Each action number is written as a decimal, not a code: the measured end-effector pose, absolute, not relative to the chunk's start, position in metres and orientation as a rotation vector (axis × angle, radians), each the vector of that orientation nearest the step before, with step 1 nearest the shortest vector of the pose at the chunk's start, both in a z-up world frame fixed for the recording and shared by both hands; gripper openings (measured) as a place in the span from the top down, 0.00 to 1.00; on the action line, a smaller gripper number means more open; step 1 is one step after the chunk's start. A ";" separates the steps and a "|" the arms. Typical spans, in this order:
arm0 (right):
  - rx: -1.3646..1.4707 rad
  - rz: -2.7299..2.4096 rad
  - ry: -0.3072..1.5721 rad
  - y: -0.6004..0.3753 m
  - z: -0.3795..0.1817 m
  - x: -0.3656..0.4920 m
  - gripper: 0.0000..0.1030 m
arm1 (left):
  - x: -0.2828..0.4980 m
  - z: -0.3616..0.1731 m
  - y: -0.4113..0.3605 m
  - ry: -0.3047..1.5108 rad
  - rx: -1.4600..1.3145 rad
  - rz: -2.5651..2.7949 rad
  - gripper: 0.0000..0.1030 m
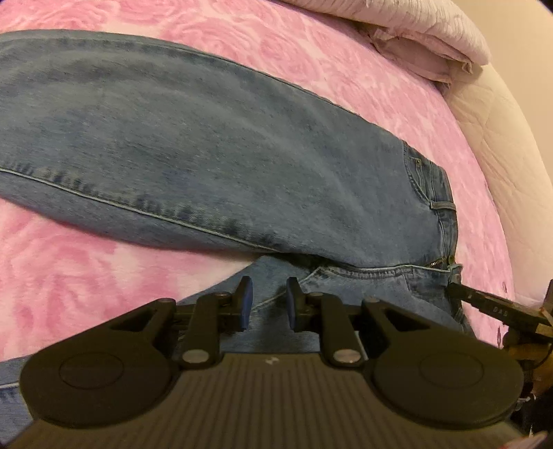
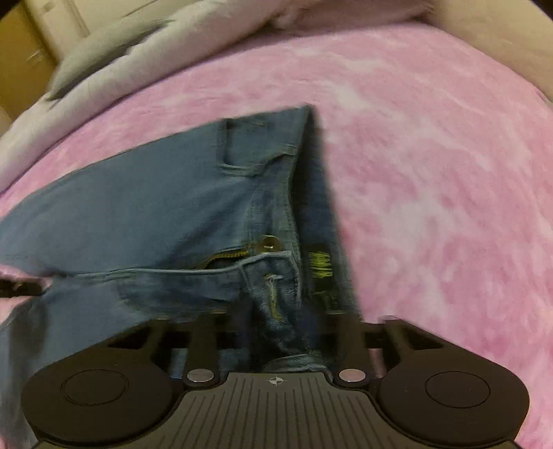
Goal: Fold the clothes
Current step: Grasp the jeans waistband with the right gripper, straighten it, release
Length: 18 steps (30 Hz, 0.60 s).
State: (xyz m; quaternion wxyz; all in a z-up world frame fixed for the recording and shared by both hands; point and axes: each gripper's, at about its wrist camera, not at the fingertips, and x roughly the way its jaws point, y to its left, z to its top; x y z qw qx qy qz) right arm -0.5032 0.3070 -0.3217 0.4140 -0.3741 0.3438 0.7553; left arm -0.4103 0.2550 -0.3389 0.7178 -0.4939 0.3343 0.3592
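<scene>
Ribbed black left gripper (image 1: 266,307) nearest, blue pads slightly parted over denim, gripping nothing, right gripper (image 2: 276,340) clamped on bunched waistband, faded blue jeans (image 1: 214,165) folded leg over leg, lying flat across fuzzy pink rose-patterned blanket (image 1: 86,273), quilted white comforter (image 1: 414,24) behind

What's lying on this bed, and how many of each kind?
Jeans: 1
Pink blanket: 1
Pale quilt: 1
Total: 3
</scene>
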 end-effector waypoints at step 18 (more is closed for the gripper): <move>-0.982 1.580 0.623 0.296 -0.288 -0.526 0.45 | -0.469 -0.329 0.236 0.753 -1.037 0.903 0.85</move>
